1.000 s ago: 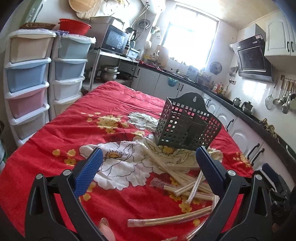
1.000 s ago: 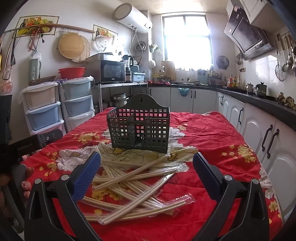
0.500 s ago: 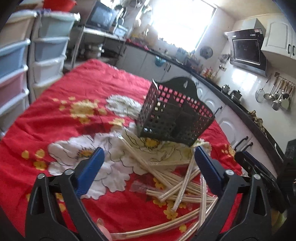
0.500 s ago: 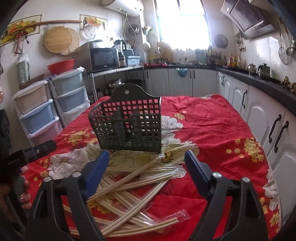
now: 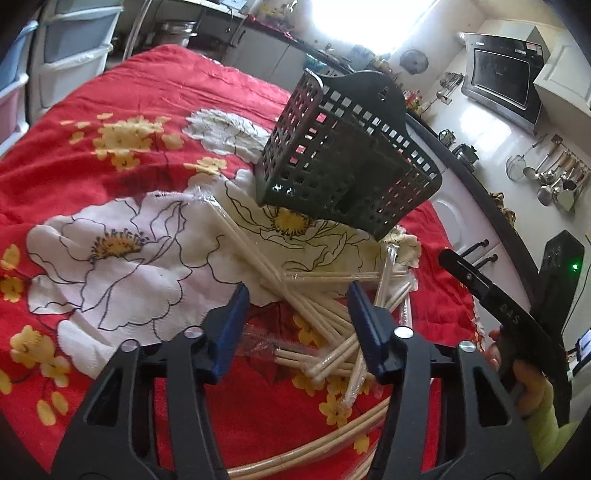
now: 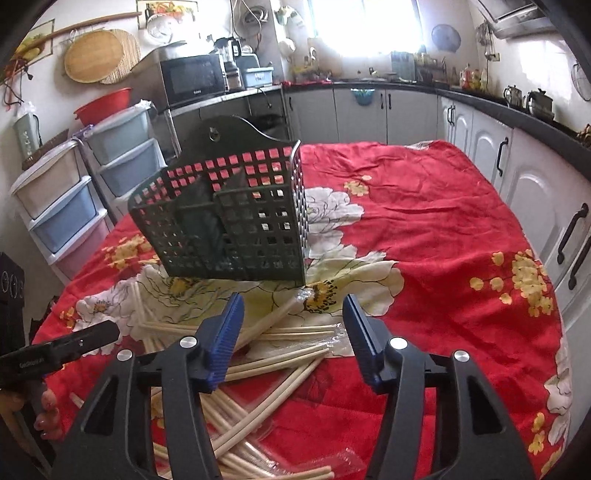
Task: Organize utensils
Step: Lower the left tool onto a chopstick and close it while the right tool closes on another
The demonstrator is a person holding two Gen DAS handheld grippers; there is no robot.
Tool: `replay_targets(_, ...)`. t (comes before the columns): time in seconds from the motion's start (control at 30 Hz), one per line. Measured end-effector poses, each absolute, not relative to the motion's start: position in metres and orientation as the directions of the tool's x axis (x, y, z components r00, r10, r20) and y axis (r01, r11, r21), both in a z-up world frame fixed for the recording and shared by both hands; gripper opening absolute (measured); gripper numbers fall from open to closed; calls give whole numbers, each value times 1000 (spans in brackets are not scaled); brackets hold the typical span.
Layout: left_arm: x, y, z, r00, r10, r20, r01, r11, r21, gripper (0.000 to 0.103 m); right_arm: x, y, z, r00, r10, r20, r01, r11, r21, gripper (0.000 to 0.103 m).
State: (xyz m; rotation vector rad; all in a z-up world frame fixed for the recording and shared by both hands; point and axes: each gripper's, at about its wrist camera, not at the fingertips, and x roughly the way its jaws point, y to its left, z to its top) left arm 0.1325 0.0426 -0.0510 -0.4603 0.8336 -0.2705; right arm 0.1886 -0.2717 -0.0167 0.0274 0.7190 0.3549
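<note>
Bright blown-out window [image 6: 364, 27] backlights kitchen; white base cabinets [image 6: 491, 147] under black countertop [image 6: 517, 110]; pastel plastic drawer towers [image 6: 62, 199] left.

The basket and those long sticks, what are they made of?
The basket looks like dark green plastic, matte, moulded with square holes. The sticks look like pale wood or bamboo, smooth; some lie in clear shiny wrappers, probably thin plastic film.

Black left gripper [image 5: 298, 295], blue ribbed pads [image 5: 236, 306]; silver screws; lime sleeve [image 5: 546, 428].
</note>
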Motion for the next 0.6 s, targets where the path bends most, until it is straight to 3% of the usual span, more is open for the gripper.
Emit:
replay_targets(0.3, 147, 44, -63, 605, -444, -661, 24, 840, -542, 40, 212, -268, -33, 633, 349, -691, -321, 931, 176, 49)
replay_targets(0.37, 150, 44, -65, 601, -454, -658, 18, 830, -558, 33, 216, -265, -36, 619, 355, -700, -328, 927, 180, 48)
replay_targets(0.6, 156, 49, -73, 587, -490, -645, -5, 794, -608, 24, 230, -258, -47, 559, 382, -736, -325, 917, 229, 48)
